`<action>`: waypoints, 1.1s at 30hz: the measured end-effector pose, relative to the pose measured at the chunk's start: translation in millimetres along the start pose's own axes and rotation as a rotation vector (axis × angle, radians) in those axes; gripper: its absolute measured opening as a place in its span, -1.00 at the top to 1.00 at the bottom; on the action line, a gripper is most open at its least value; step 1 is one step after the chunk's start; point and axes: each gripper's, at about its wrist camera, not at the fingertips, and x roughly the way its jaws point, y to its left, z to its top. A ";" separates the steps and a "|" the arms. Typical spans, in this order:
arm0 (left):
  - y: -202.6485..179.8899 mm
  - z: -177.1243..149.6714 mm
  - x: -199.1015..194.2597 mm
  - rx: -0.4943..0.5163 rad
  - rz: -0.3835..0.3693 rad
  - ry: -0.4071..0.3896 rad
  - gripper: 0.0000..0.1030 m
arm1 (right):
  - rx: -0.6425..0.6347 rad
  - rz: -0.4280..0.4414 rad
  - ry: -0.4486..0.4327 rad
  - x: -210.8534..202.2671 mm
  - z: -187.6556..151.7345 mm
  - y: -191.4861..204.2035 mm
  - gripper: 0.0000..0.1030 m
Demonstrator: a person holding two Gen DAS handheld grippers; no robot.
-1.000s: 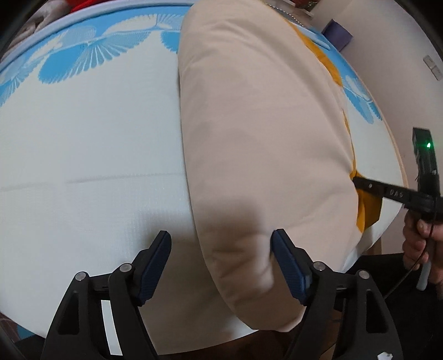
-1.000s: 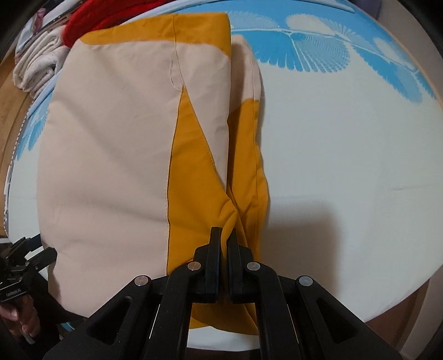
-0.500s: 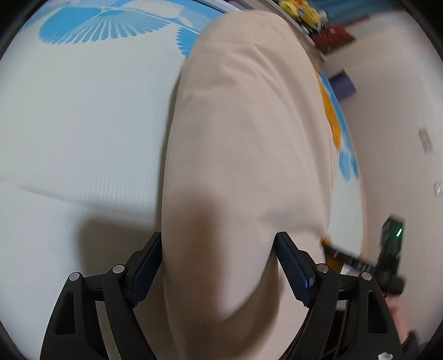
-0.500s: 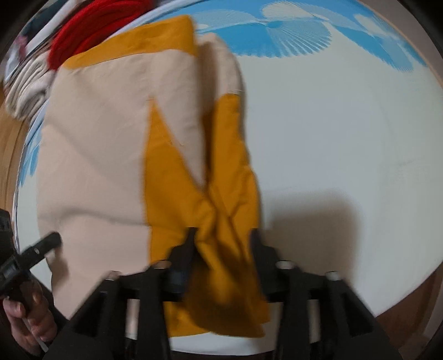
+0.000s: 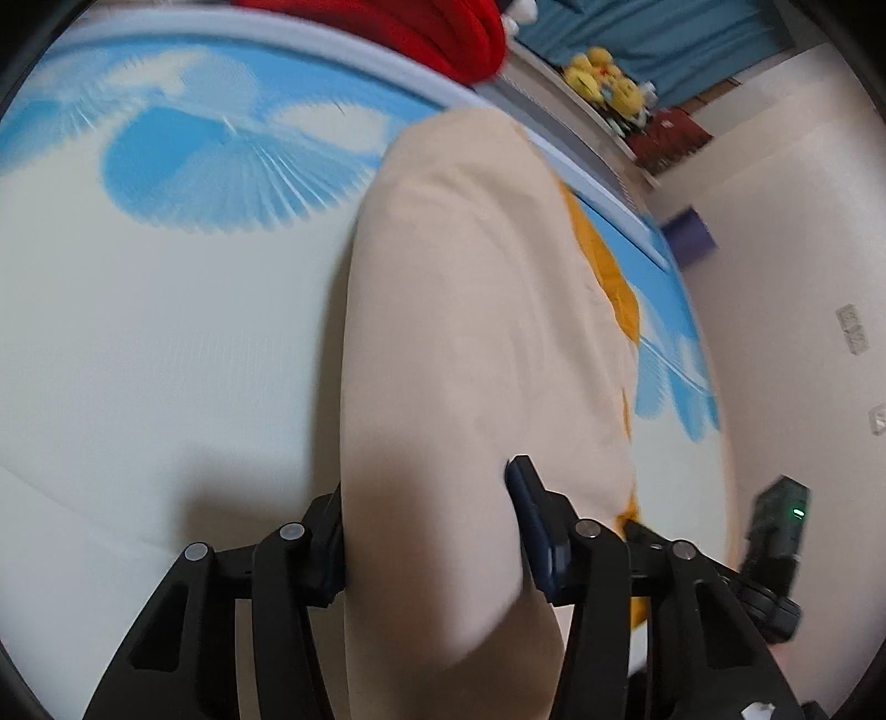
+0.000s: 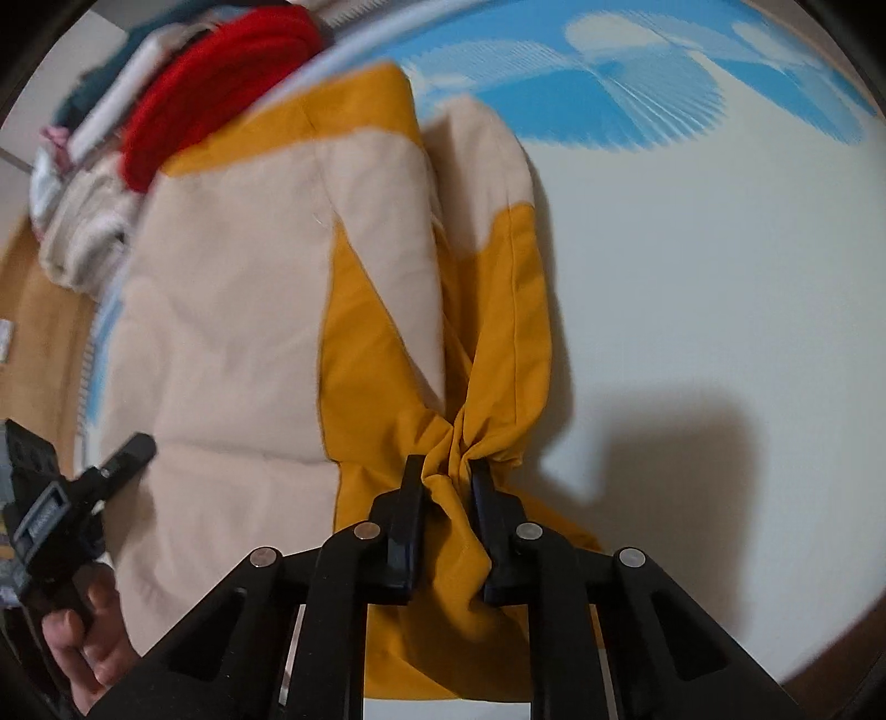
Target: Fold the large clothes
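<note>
The cream and mustard garment point(image 6: 232, 332) is lying lengthwise on the blue-patterned bed point(image 6: 692, 277), already folded narrow; I am judging a crosswise fold is remaining. My left gripper point(image 5: 426, 531) is closing around its cream near end, my right gripper point(image 6: 446, 515) is closing on bunched mustard cloth. Open bed is lying either side; a red pile point(image 6: 205, 77) is crowding the far edge

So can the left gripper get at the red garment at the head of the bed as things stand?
Probably not: the left gripper is closing around the beige garment, and the red garment lies well beyond, past that whole fold.
</note>
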 end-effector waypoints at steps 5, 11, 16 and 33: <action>25.3 13.4 -24.9 -0.032 0.111 -0.046 0.06 | -0.111 -0.059 0.021 20.2 -6.1 38.7 0.69; 2.3 -34.0 -33.0 0.310 0.200 0.094 0.04 | -0.105 -0.133 0.034 21.3 -20.1 23.6 0.41; 10.6 -79.8 -24.4 0.381 0.403 0.093 -0.07 | -0.163 -0.343 -0.038 -3.5 -34.5 20.6 -0.03; -36.9 -185.6 -187.8 0.322 0.393 -0.248 -0.94 | -0.305 -0.278 -0.513 -183.5 -214.8 75.9 -0.61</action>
